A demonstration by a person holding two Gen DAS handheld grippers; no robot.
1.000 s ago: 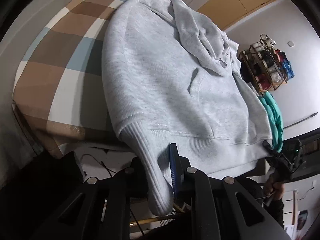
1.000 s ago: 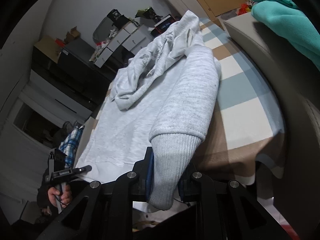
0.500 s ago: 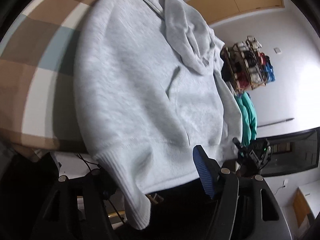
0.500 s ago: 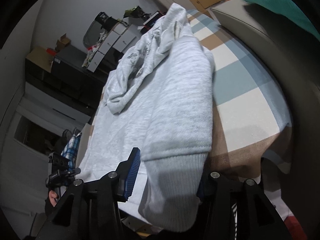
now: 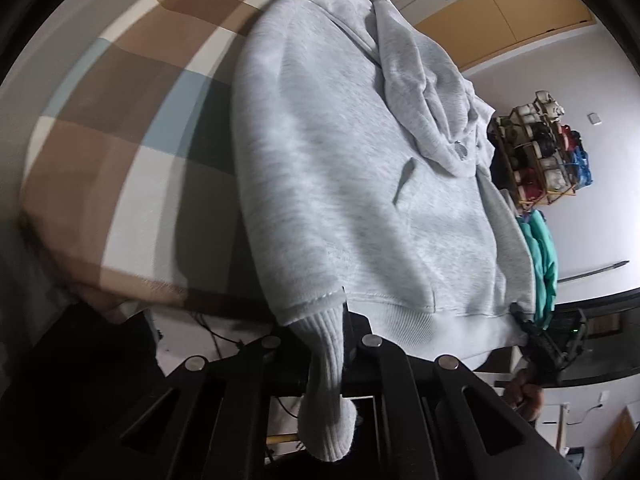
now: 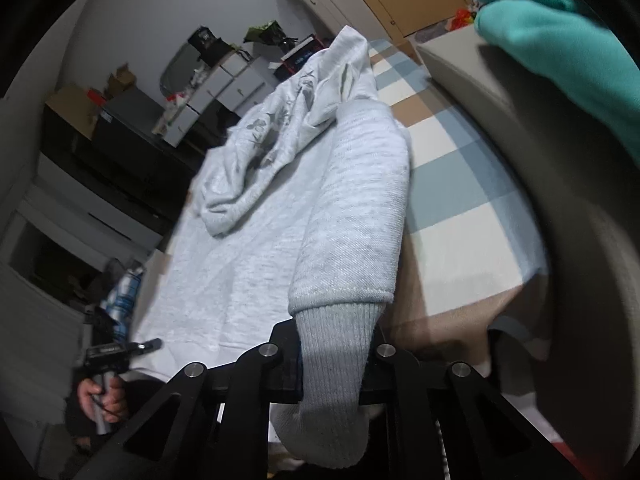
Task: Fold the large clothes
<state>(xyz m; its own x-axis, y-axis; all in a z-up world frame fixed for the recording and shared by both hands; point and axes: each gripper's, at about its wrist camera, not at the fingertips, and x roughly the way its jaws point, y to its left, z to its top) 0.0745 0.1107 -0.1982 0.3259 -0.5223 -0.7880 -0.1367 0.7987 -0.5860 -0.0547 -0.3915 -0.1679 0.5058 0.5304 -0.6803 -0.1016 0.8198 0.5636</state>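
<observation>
Half a second before, both claws stood open around the cuffs; their jaws had just been closing. The left claw (image 5: 325, 354) pinched the left cuff (image 5: 326, 384) of the grey hoodie (image 5: 360, 184), which lay flat on the checked bed (image 5: 120, 152). Only the right view showed the right claw (image 6: 332, 364) clamped on the right cuff (image 6: 332, 376).

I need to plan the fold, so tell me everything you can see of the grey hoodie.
The grey hoodie is soft, light heather fleece with ribbed cuffs and hem, a front pocket and a hood slumped over its chest. It lies front up on the checked blanket, sleeves along its sides. The left gripper is closed on one cuff, the right gripper on the other cuff; both cuffs hang off the edge.
</observation>
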